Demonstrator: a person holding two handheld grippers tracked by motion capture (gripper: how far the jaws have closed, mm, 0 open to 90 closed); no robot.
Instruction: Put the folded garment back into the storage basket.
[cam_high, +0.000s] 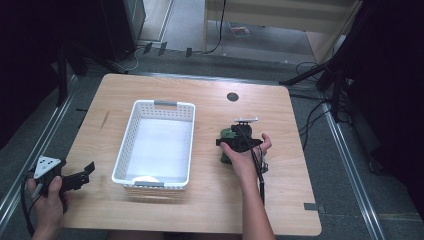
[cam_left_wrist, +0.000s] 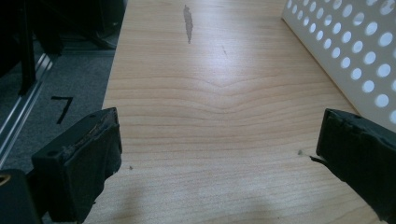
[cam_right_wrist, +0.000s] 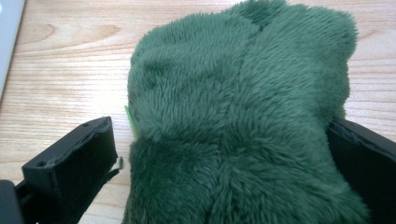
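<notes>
A dark green plush toy (cam_high: 226, 134) lies on the wooden table (cam_high: 210, 205), right of a white perforated basket (cam_high: 165, 104). My right gripper (cam_high: 239, 141) is lowered over the toy, held by a hand. In the right gripper view the toy (cam_right_wrist: 243, 107) sits between the open jaws of that gripper (cam_right_wrist: 224, 158); the right jaw touches the fur and a small gap shows at the left jaw. My left gripper (cam_high: 86, 175) rests at the table's front left corner, open with bare wood between the jaws of that gripper (cam_left_wrist: 219, 144).
The basket wall (cam_left_wrist: 355, 56) stands just right of the left gripper. The table's left edge (cam_left_wrist: 112, 84) drops to grey floor with a metal rail. A round cable hole (cam_high: 232, 96) sits at the back of the table.
</notes>
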